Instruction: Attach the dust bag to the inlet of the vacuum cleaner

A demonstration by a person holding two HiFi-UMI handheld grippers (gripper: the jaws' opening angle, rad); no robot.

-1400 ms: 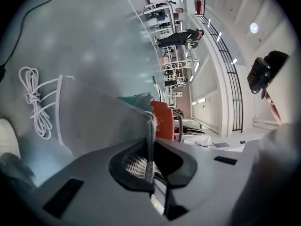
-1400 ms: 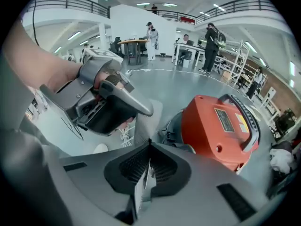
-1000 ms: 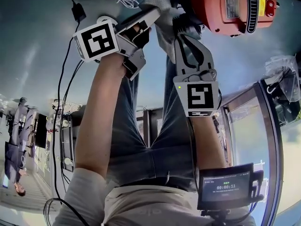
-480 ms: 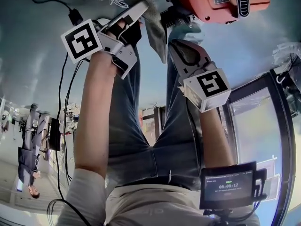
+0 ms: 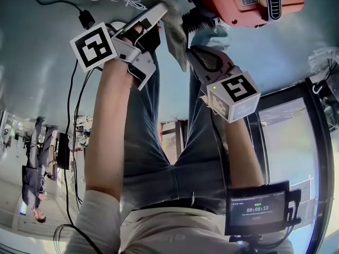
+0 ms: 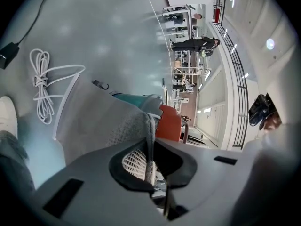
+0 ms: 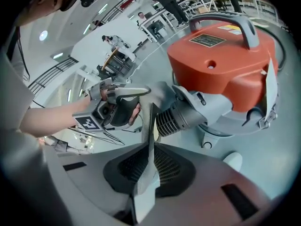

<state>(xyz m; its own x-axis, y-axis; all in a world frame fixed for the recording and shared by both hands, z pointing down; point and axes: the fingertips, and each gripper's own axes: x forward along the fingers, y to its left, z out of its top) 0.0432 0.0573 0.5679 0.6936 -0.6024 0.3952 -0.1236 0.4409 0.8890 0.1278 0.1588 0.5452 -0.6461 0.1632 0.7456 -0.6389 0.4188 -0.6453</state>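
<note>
Since a second ago both hands have carried the bag closer to the vacuum cleaner [image 5: 249, 1], and the right hand-held gripper [image 5: 198, 57] has rolled so that its marker cube now shows a corner. Over the last half second little has shifted. The floor [image 5: 42, 62] is glossy blue-grey and mirrors the hall, a large bright room with railings, desks and a few people standing far off. A bundled white cable [image 6: 44, 84] and a black lead [image 5: 86, 19] with its adapter lie on the floor near the machine. The left hand-held gripper [image 5: 156, 23] is pressed together on one edge of the grey dust bag [image 5: 174, 28], whose mesh cloth runs out of its jaws toward the orange body. The right hand-held gripper is clamped on another edge, a stiff grey flap standing upright between its jaws. The bag is held between the two, just in front of the ribbed inlet [image 7: 176, 119], which juts from the machine's grey lower housing. In the right gripper view the cloth lies at the inlet's mouth, but I cannot tell whether it touches.
</note>
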